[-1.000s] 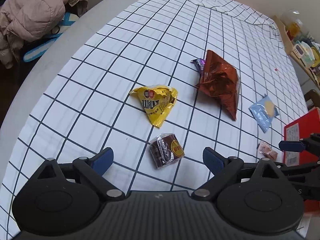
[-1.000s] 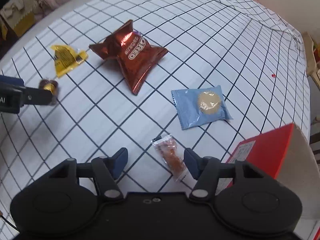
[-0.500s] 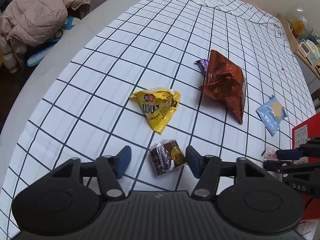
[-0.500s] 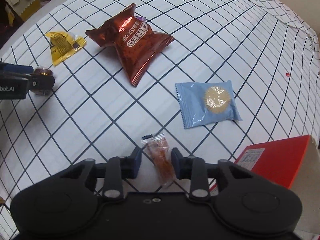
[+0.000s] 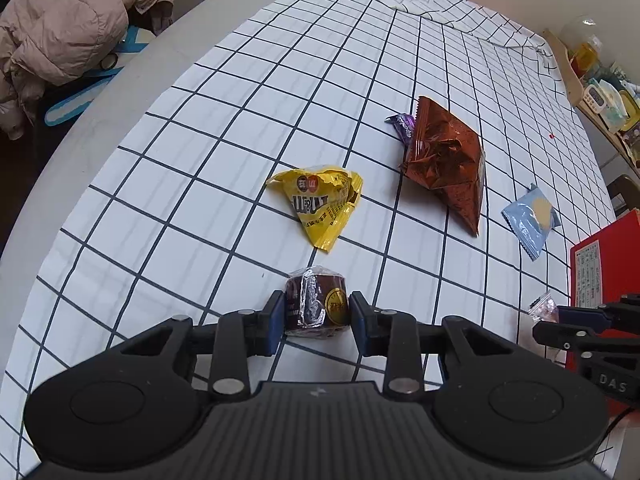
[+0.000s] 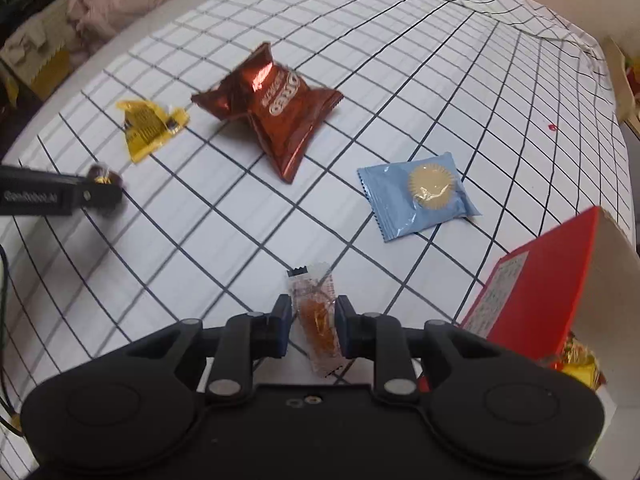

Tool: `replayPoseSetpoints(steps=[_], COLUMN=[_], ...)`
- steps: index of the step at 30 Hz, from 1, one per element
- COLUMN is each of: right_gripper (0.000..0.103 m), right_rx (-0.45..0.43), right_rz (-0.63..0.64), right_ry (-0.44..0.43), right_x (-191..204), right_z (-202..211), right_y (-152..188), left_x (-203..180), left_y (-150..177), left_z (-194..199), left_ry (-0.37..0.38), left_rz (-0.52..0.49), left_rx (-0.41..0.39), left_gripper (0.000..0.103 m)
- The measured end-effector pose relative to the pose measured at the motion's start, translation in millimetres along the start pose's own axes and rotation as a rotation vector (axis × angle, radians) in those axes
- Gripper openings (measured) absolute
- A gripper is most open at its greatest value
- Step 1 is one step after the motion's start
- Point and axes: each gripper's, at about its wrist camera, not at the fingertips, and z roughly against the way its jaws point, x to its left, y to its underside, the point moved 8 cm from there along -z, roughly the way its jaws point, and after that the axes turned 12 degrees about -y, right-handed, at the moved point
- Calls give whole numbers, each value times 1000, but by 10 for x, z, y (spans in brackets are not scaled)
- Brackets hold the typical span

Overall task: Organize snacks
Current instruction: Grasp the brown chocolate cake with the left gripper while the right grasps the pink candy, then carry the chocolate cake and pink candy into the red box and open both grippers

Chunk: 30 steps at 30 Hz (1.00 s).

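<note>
While the checked cloth (image 5: 248, 128) is covering nearly the whole round counter (image 5: 120, 92), we are working at its near edge with a gripper in each hand. A red box (image 6: 532, 280) is standing open at the near right, with a yellow wrapper showing inside it. Next in size, a brown foil Oreo bag (image 6: 276, 112) is lying puffed up toward the far middle, and in the left wrist view a small purple wrapper (image 5: 404, 126) is peeking out from its far end. To the right of the bag a pale blue packet (image 6: 420, 196) with a round biscuit pictured on it is lying flat, well apart from the box. Left of the bag a crumpled yellow candy pack (image 5: 320, 204) is resting on the cloth.

Our left gripper (image 5: 316, 316) has just been closing its jaws, and they are now pressing on both sides of a dark wrapped cake (image 5: 318, 300) with a gold sticker, which is sitting on the cloth just near of the yellow pack. Our right gripper (image 6: 312, 322) has its jaws closed on a small clear sachet (image 6: 318, 320) with an orange sweet inside; the sachet is standing lengthwise between the jaws, its far end sticking out, just left of the red box.
</note>
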Motion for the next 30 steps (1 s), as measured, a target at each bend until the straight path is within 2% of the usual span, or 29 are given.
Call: replayPoseSetpoints(steps=[6,14,23,30], right_gripper=[22,22,22,22], right_rx=[-99,-229,-354,-415], right_rz=[-85,-139,-200,-233], right_ry=[-50,-85,-83,-62], right_x=[133,268,171,-79], right_z=[337,895,1522,1907], right_y=[76,193,414,680], left_x=[-20,-182,-648,-1099], left_y=[31,34,142,234], left_z=[250,784,1409,1747], left_ry=[20,45,117,154], left_rz=[-25,-81,-135,-192], left_rx=[-22,-96,-173,-216], left_gripper=[34,34,34,34])
